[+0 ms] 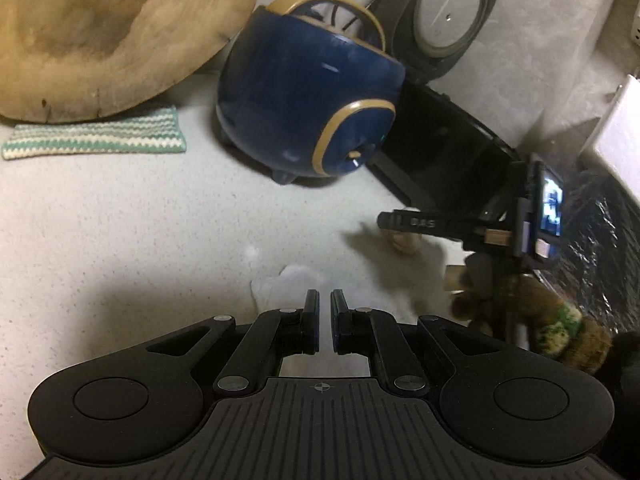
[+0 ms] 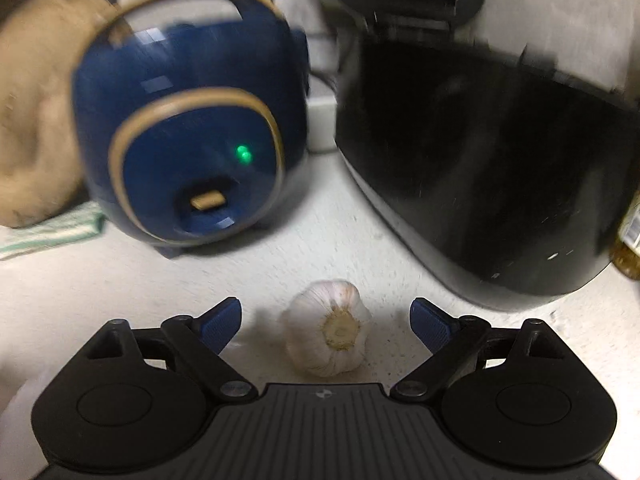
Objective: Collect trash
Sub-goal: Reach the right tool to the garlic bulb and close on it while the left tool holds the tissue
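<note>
Legible marking is showing in one place only. In the left wrist view, the black finger of the right gripper [image 1: 400, 222] is carrying pale embossed characters along its side; they are appearing mirrored or inverted and are reading roughly as "DAS", with no certainty. A small crosshair sign is sitting on the black ribbed housing of the left gripper [image 1: 325, 304], and the same sign is showing in the right wrist view. The amber bottle [image 2: 630, 236] at the right edge is bearing a label, but its print is too blurred to read.
</note>
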`<state>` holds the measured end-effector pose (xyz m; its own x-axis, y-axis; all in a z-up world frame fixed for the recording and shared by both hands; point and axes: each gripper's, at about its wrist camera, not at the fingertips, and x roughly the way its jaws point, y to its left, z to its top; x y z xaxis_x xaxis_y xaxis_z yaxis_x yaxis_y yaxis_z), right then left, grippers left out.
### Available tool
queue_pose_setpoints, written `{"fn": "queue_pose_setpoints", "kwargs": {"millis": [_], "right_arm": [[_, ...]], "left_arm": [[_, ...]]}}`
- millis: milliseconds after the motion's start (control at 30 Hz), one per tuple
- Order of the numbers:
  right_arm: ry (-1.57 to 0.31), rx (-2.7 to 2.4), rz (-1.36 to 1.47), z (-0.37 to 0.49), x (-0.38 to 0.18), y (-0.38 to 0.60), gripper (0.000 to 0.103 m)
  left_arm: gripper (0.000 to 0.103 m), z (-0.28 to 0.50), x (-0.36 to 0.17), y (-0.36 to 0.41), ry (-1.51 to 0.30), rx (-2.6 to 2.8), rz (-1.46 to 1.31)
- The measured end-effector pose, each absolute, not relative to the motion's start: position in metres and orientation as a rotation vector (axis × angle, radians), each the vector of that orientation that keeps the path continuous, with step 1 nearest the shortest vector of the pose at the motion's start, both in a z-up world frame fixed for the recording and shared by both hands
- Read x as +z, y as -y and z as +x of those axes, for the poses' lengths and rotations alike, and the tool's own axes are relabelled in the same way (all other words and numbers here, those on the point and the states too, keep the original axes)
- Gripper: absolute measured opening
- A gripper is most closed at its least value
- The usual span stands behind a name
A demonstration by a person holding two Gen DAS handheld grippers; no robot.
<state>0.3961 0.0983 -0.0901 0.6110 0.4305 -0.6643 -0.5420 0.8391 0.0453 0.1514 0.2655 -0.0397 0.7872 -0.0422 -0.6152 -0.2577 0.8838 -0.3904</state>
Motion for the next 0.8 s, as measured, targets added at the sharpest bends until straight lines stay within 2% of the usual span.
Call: {"fn": "queue_pose_setpoints", "kwargs": {"millis": [33, 100, 133, 167, 333, 567, 800], "right_arm": [[-0.733, 0.555, -0.173, 0.4, -0.095, -0.101, 0.089], [-0.777, 0.552, -0.19, 0.406, -0.104, -0.107, 0.078], [-0.791, 0.562, -0.192, 0.408, -0.105, -0.107, 0.06], [-0.796, 0.575, -0.196, 0.408, -0.104, -0.108, 0.052], [-0.791, 0.59, -0.199, 0.39, -0.089, -0.094, 0.052], [-0.774, 0.605, -0.157, 0.322, -0.064, -0.036, 0.052], [-0.723, 0.548, -0.242, 0.27, -0.072, 0.0, 0.052]], "left_arm": [[0.009, 0.154, -0.041, -0.264, -0.67, 0.118, -0.474], [0.009, 0.16, -0.044, -0.26, -0.686, 0.104, -0.463], [0.009, 0.163, -0.045, -0.256, -0.694, 0.09, -0.46], [0.009, 0.166, -0.045, -0.252, -0.697, 0.077, -0.459], [0.009, 0.174, -0.045, -0.235, -0.709, 0.023, -0.425], [0.009, 0.177, -0.056, -0.211, -0.752, -0.021, -0.42], [0.009, 0.183, -0.062, -0.182, -0.771, -0.077, -0.381]]}}
